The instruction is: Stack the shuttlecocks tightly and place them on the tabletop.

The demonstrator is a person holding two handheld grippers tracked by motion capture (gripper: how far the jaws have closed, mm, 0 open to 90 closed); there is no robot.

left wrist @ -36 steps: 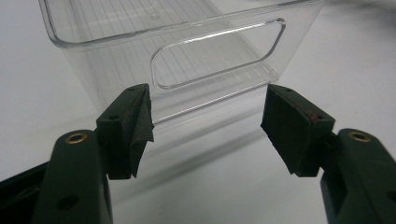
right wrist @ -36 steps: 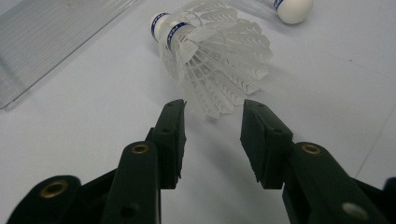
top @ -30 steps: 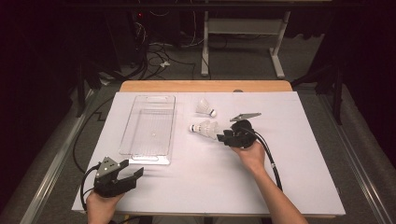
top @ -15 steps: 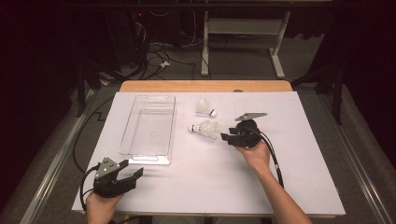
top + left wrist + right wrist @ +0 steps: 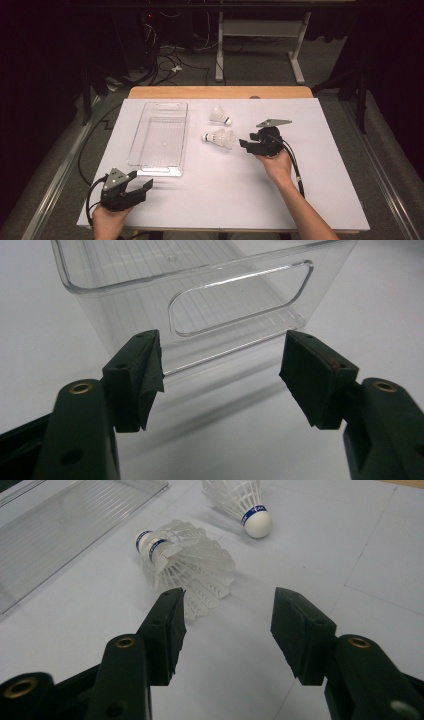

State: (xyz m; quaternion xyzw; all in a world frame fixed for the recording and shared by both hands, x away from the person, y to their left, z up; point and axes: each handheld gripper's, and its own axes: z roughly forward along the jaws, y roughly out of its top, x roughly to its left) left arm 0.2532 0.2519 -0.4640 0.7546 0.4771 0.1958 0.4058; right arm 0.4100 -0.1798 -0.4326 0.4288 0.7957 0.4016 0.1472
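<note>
Two white shuttlecocks lie on the white table cover. The near shuttlecock (image 5: 220, 136) (image 5: 185, 565) lies on its side with its cork toward the clear bin (image 5: 161, 137). The far shuttlecock (image 5: 220, 115) (image 5: 240, 502) rests behind it. My right gripper (image 5: 246, 145) (image 5: 227, 625) is just right of the near one's feather skirt. Its jaws have just been opening, and nothing is between them. My left gripper (image 5: 144, 181) (image 5: 222, 375) stands open at the front left, facing the bin's near end wall (image 5: 240, 300) with its handle slot.
The clear bin has nothing in it and lies lengthwise left of the shuttlecocks. The wooden table edge (image 5: 220, 92) runs along the back. Cables and a metal stand's legs (image 5: 260, 55) are on the floor beyond. Bare white cover stretches across the front and right.
The right gripper's jaws have spread wider and it has drawn back slightly to the right, off the near shuttlecock's skirt. The left gripper has not moved.
</note>
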